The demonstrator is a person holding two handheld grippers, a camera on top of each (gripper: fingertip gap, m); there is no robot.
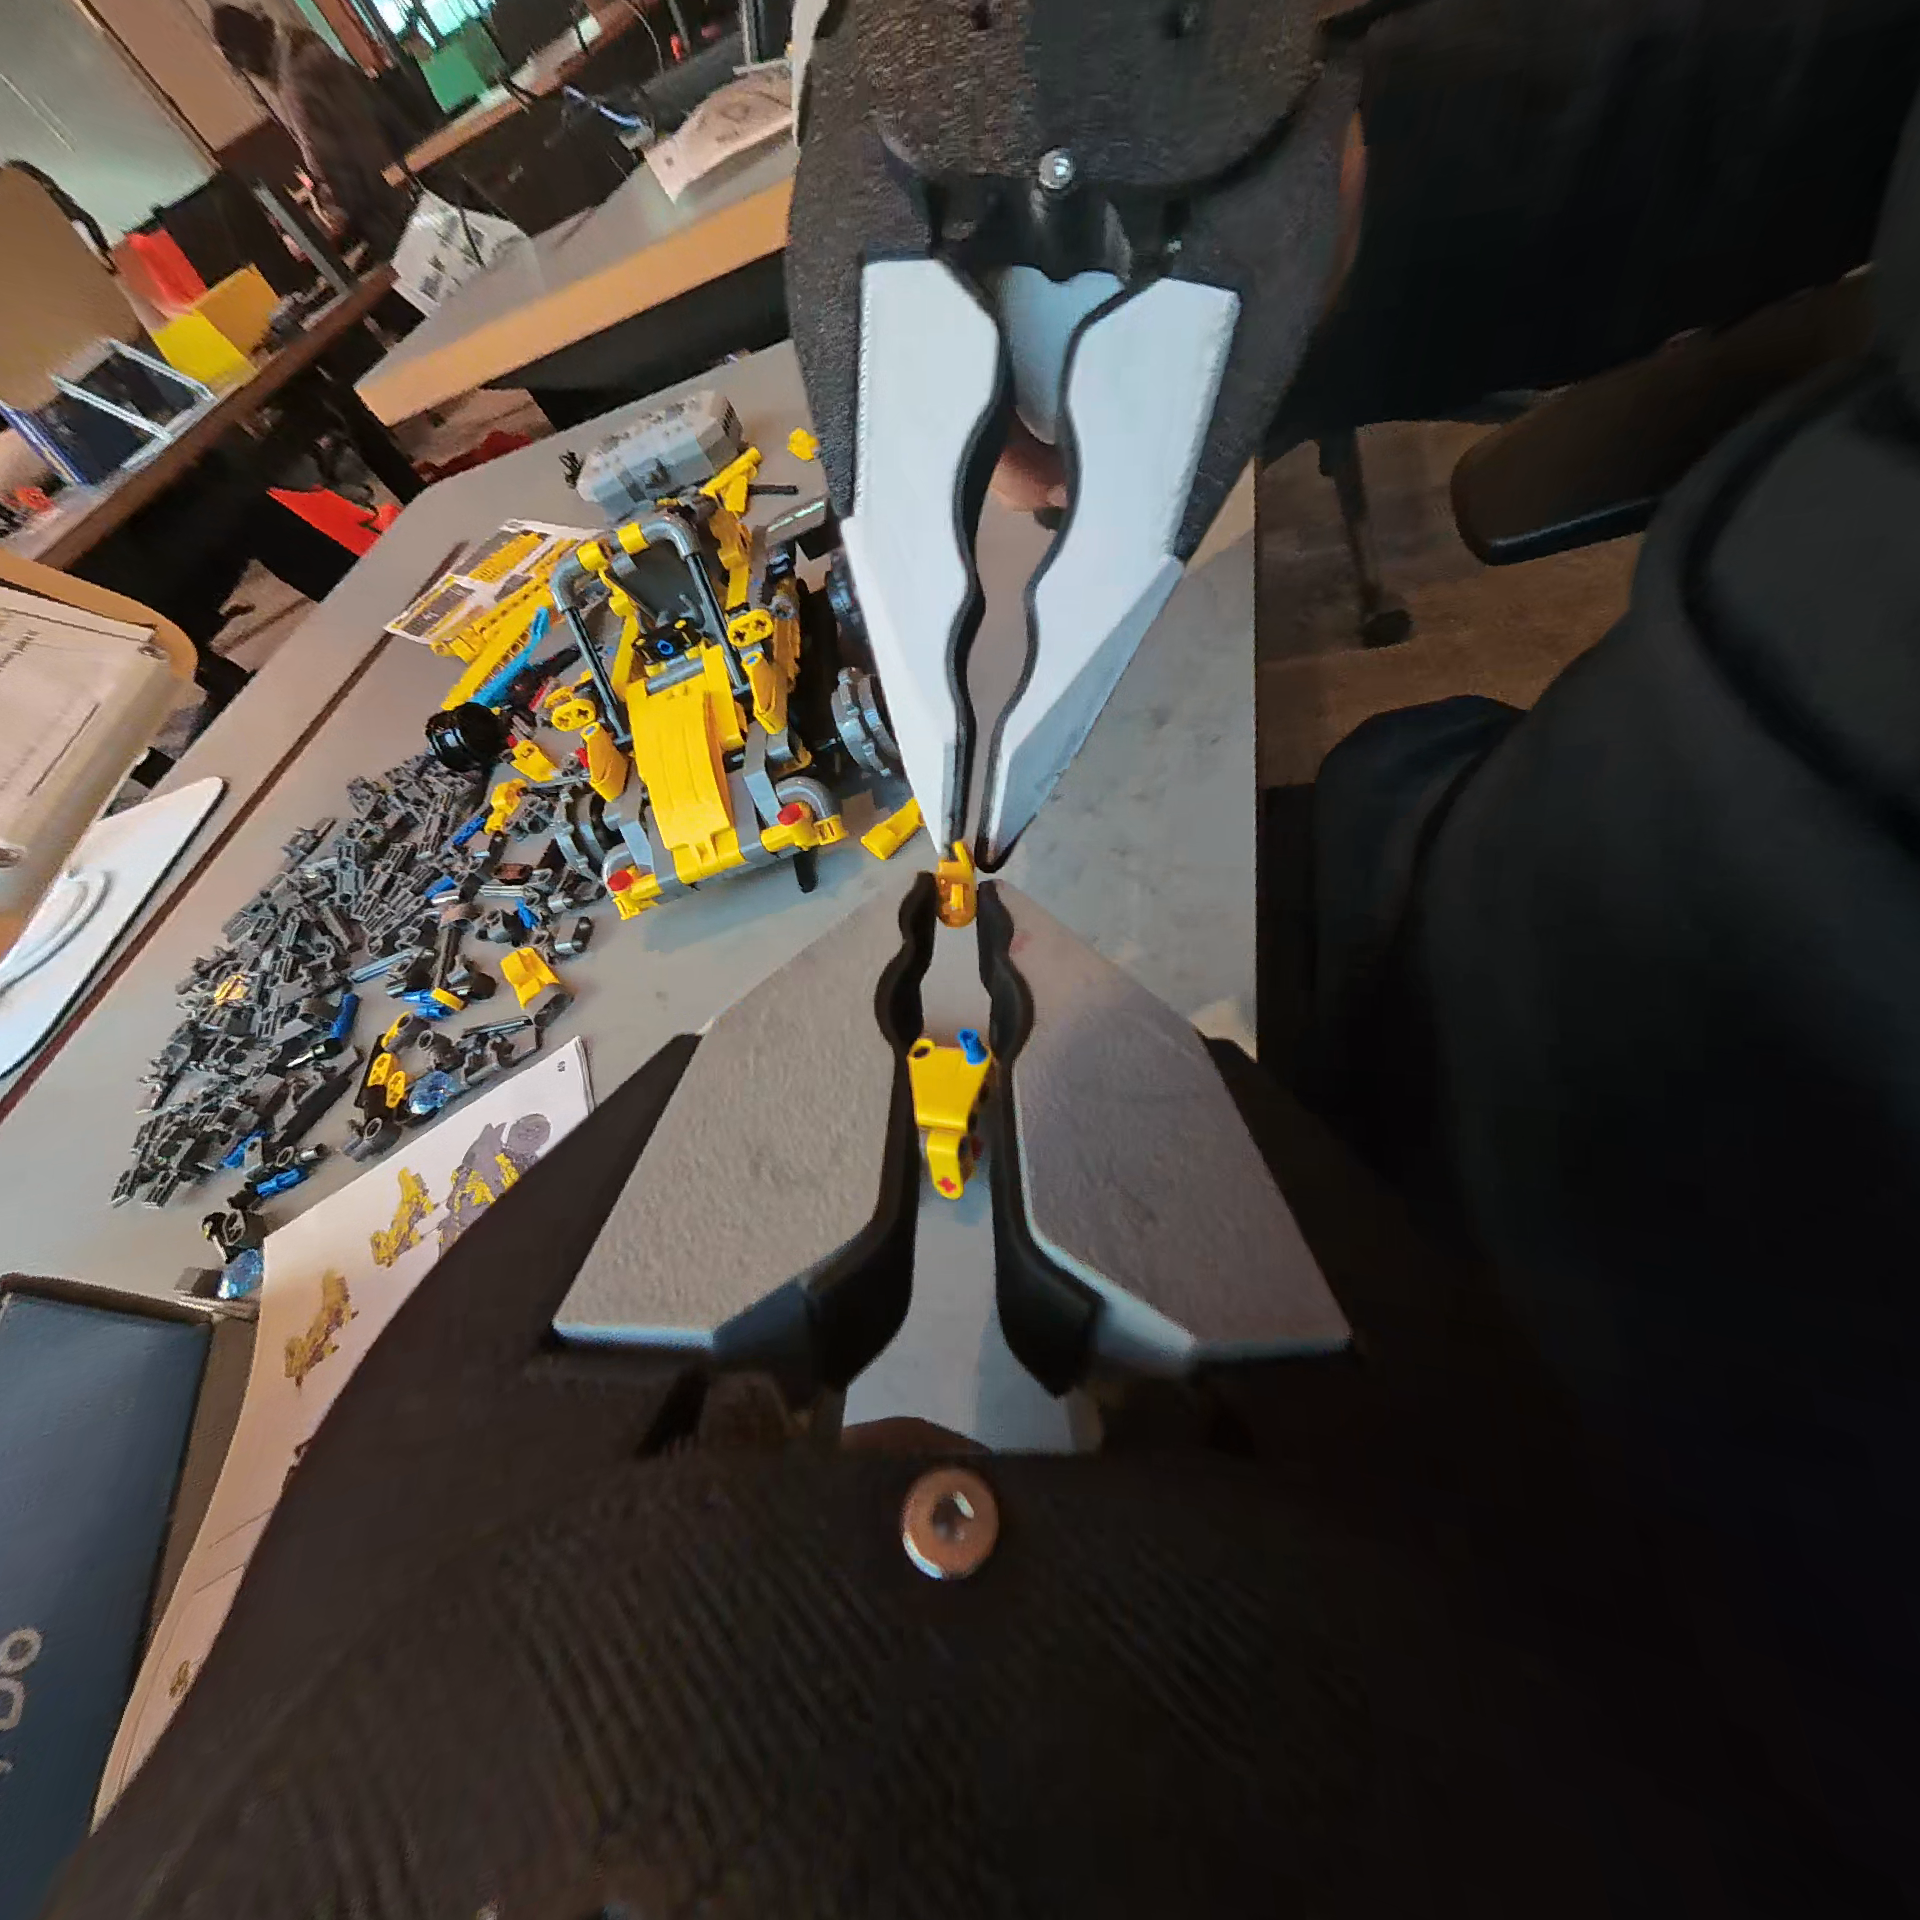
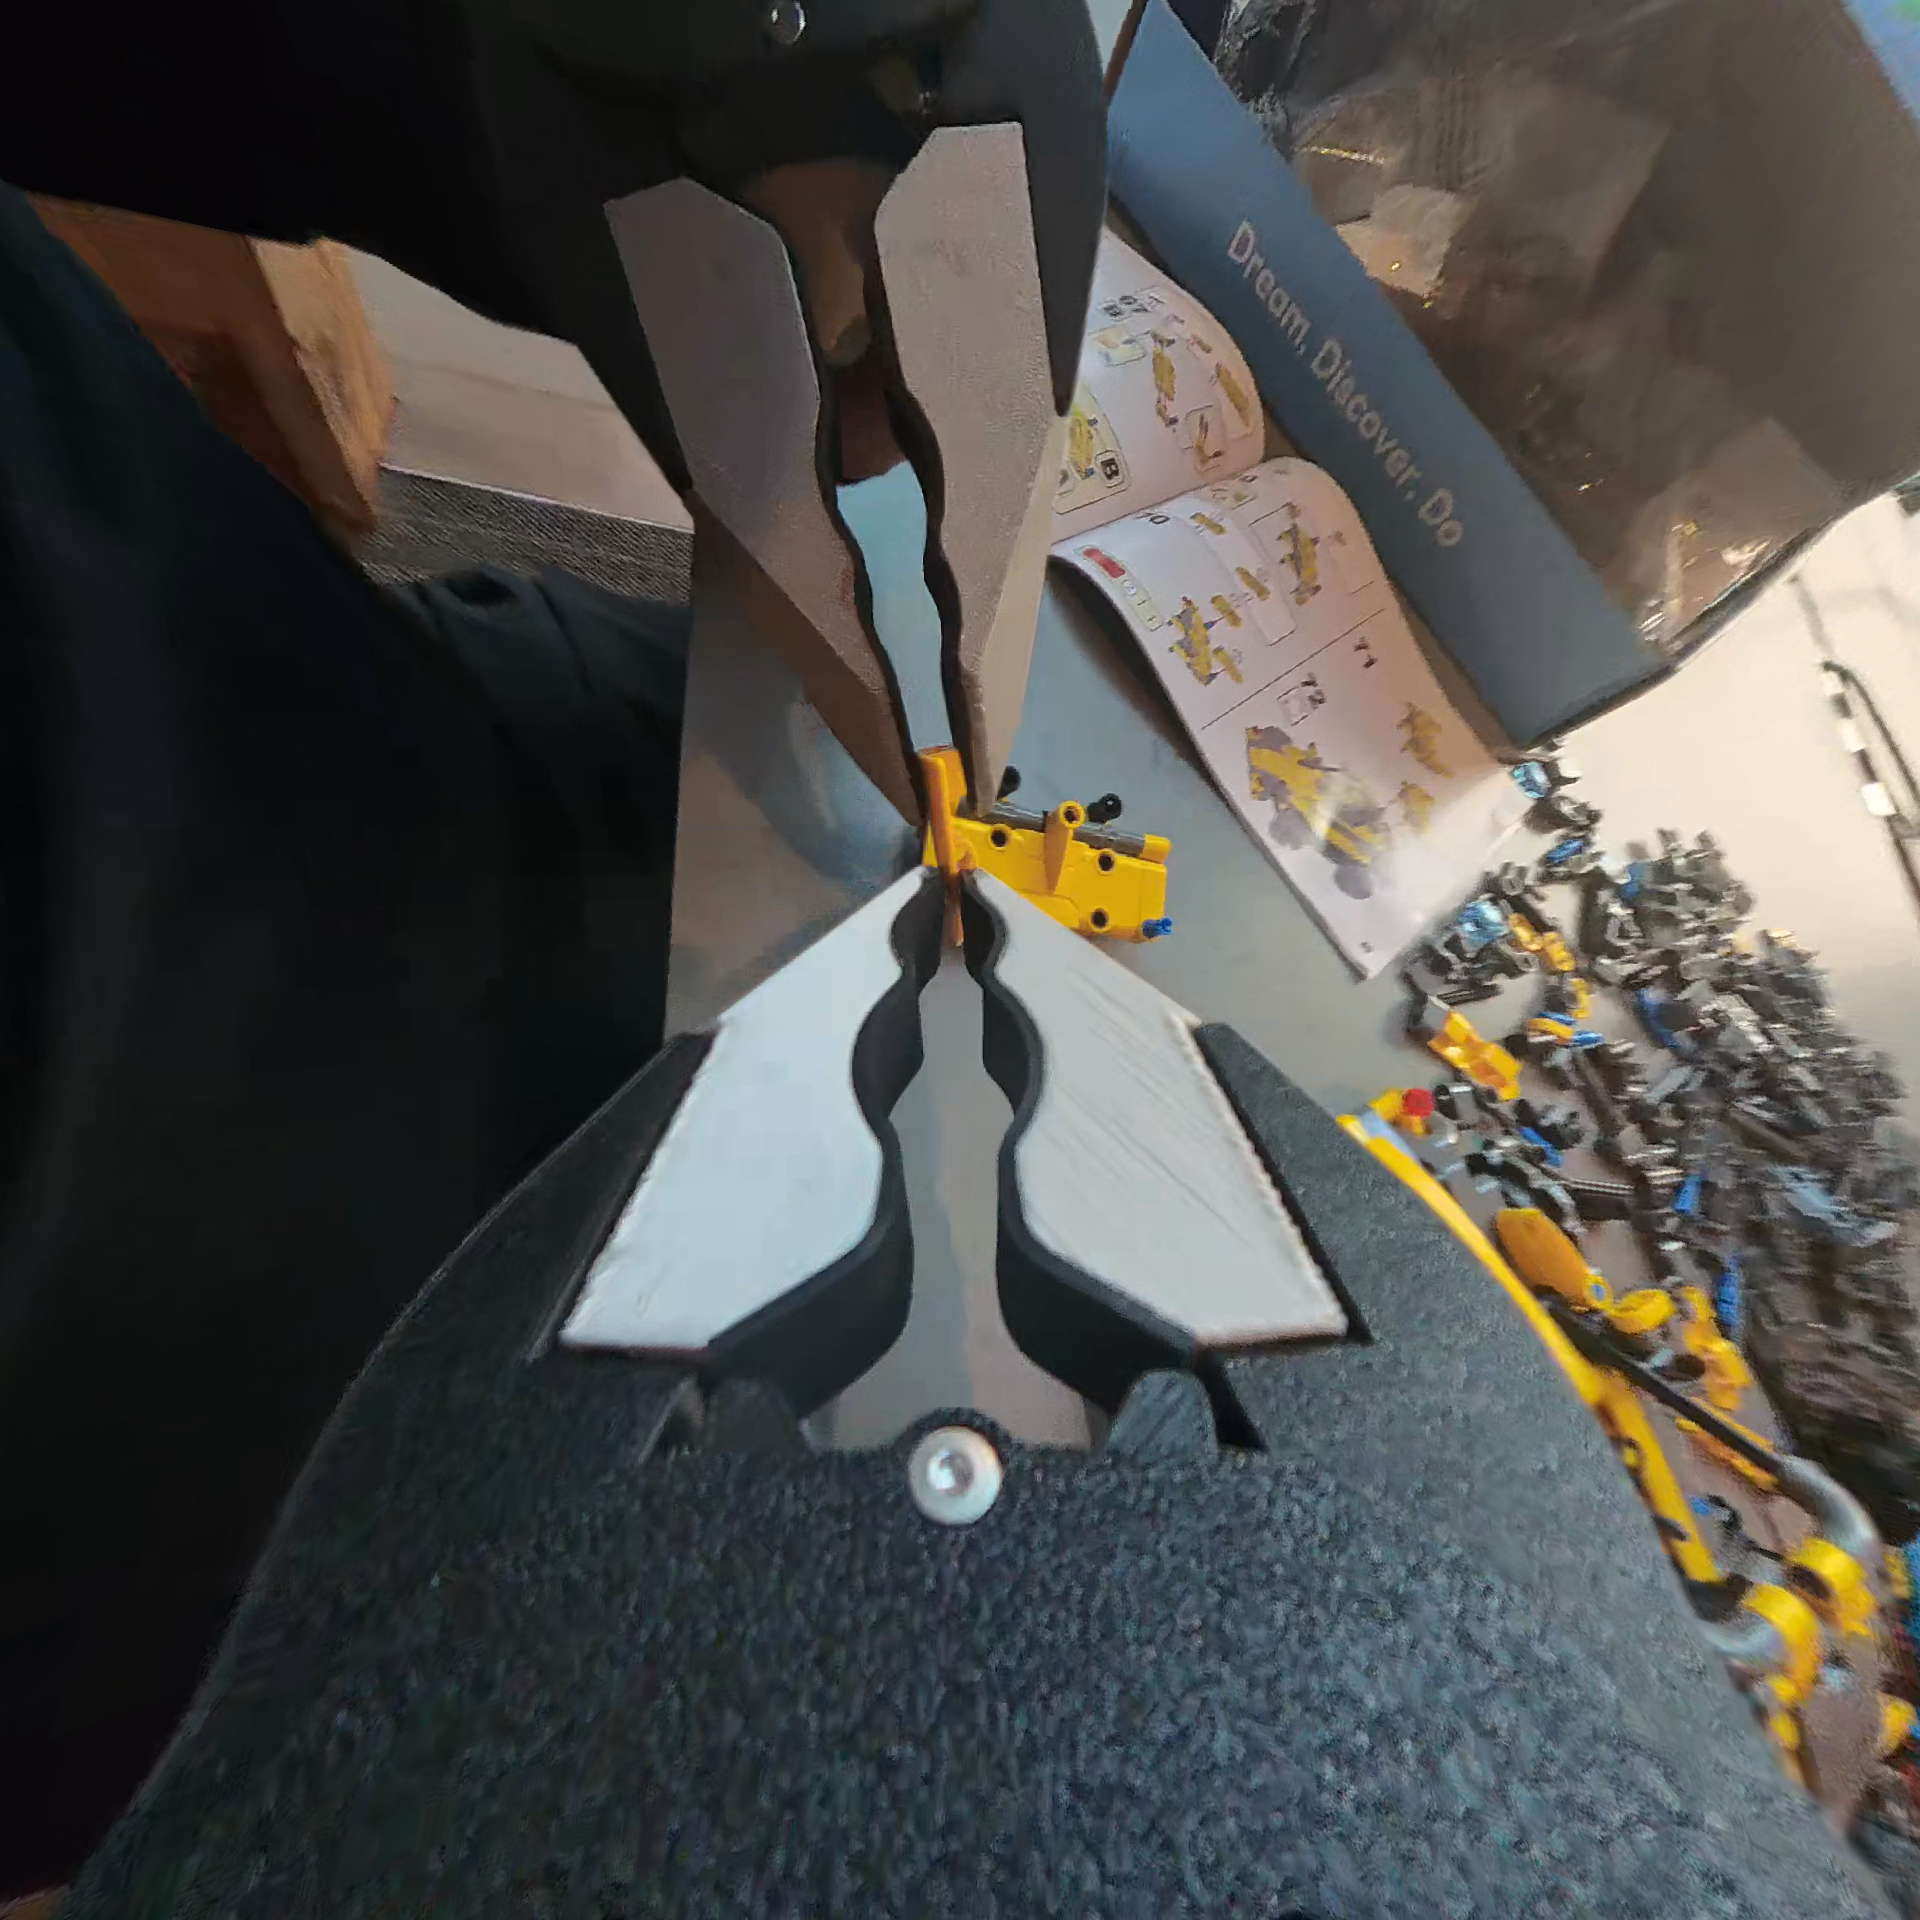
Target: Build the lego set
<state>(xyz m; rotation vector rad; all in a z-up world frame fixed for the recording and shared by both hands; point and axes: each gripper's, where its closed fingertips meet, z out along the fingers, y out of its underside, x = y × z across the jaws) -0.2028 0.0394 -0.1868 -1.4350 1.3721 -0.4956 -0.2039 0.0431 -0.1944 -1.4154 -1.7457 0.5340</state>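
In the left wrist view the left gripper [image 1: 954, 904] reaches up from the bottom of the frame, its dark-edged grey fingers drawn close together and clamped at the tips on a small yellow brick piece [image 1: 954, 883] at frame centre; the right gripper [image 1: 968, 847] comes down from the top, its pale fingers also pinched on the upper end of that same piece, so the two grippers meet tip to tip; lower down, seen through the narrow gap between the left gripper's fingers, a yellow sub-assembly [image 1: 945, 1107] with a blue pin and a red cross mark lies on the grey desk [image 1: 1132, 852]; in the right wrist view the right gripper [image 2: 951, 914] rises from the bottom and the left gripper [image 2: 940, 805] descends from the top, both nipping a thin upright yellow-orange piece [image 2: 940, 821] with the studded yellow sub-assembly [image 2: 1060, 868], dotted with black pin holes, just right of it; at middle left of the left wrist view stands a part-built yellow and grey brick vehicle [image 1: 696, 717], beside a heap of dark, blue and yellow loose parts [image 1: 312, 977]; an open instruction booklet [image 2: 1299, 644] lies at upper right of the right wrist view, under a dark blue box [image 2: 1382, 436]
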